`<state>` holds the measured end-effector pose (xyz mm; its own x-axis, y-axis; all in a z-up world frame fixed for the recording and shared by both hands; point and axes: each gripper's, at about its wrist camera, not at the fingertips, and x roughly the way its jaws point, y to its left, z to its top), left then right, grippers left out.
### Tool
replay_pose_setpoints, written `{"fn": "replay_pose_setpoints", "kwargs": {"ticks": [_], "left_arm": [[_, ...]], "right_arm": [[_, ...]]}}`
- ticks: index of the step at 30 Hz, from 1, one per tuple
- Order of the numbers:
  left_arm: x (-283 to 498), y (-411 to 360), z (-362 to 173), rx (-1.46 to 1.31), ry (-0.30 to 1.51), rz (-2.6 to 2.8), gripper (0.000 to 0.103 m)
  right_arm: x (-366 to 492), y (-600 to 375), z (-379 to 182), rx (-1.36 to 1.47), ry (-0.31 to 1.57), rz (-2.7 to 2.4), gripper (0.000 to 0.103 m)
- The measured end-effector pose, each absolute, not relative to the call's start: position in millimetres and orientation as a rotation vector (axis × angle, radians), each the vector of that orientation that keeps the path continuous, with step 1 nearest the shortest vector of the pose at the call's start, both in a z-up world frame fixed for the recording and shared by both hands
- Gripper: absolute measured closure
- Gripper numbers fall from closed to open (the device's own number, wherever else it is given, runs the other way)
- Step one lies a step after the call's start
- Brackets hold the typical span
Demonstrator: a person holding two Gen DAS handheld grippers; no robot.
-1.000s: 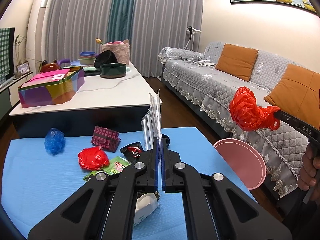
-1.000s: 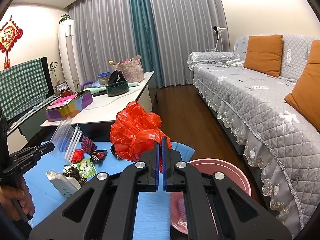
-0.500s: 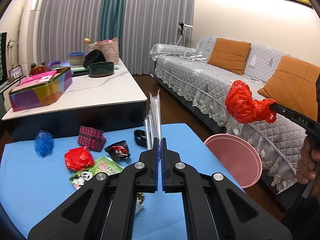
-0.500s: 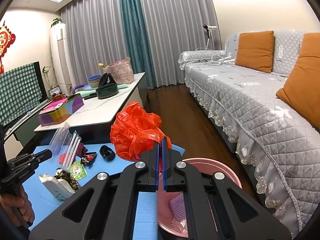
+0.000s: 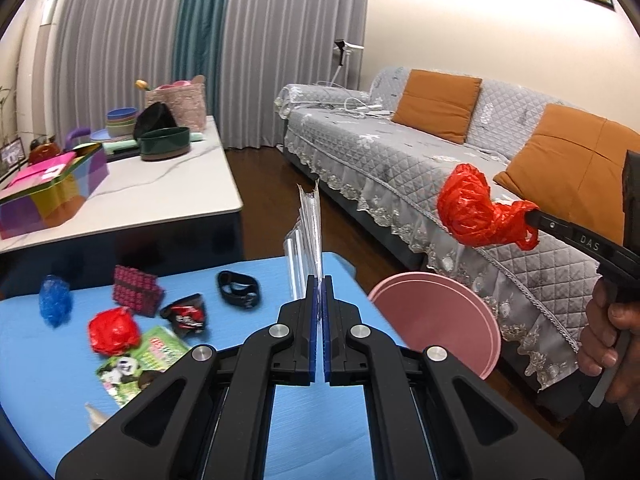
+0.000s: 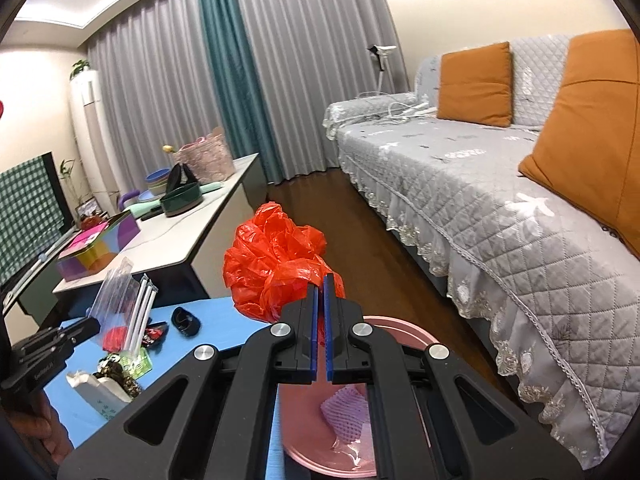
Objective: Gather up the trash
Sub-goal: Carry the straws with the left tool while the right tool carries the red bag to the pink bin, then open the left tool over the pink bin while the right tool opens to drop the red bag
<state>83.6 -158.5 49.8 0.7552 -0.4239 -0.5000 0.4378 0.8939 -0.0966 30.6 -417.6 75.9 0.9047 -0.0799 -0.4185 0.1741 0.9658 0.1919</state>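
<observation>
Right tool [image 6: 321,280] clamped on red plastic bag [image 6: 276,256] above pink bin [image 6: 344,432]; left tool [image 5: 319,284] clamped on clear packet [image 5: 310,232]. Wrappers [image 5: 160,350] remain on tabletop [image 5: 40,360].

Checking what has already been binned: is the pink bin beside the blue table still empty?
No: in the right wrist view the pink bin already holds a purple foam net and some clear wrap.

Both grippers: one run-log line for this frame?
left gripper: shut on clear bag, above blue mat | right gripper: shut on red bag, over pink bin | stage: pre-drop
</observation>
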Motion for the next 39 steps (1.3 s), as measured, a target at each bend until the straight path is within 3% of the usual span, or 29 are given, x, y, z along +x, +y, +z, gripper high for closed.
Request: {"fn": "replay_pose_setpoints", "kwargs": {"ticks": [13, 30, 34, 36, 37, 38, 39], "left_arm": [[98, -234, 41, 0.034, 0.560, -0.575, 0.101], [116, -307, -12, 0.092, 0.652, -0.673, 0.101], [120, -314, -16, 0.112, 0.674, -0.682, 0.101], [123, -317, -22, 0.117, 0.717, -0.688, 0.090], [123, -317, -23, 0.118, 0.722, -0.683, 0.077], [122, -315, -23, 0.119, 0.720, -0.671, 0.071], [121, -312, -24, 0.117, 0.719, -0.667, 0.070]], "right_arm": [[38, -436, 67, 0.227, 0.445, -0.207, 0.100], [49, -461, 39, 0.165, 0.527, -0.305, 0.100], [53, -465, 33, 0.178, 0.556, -0.312, 0.096], [54, -466, 30, 0.187, 0.572, -0.316, 0.094], [55, -467, 29, 0.188, 0.577, -0.318, 0.093], [56, -467, 28, 0.187, 0.582, -0.321, 0.091], [56, -467, 28, 0.187, 0.587, -0.323, 0.089]]}}
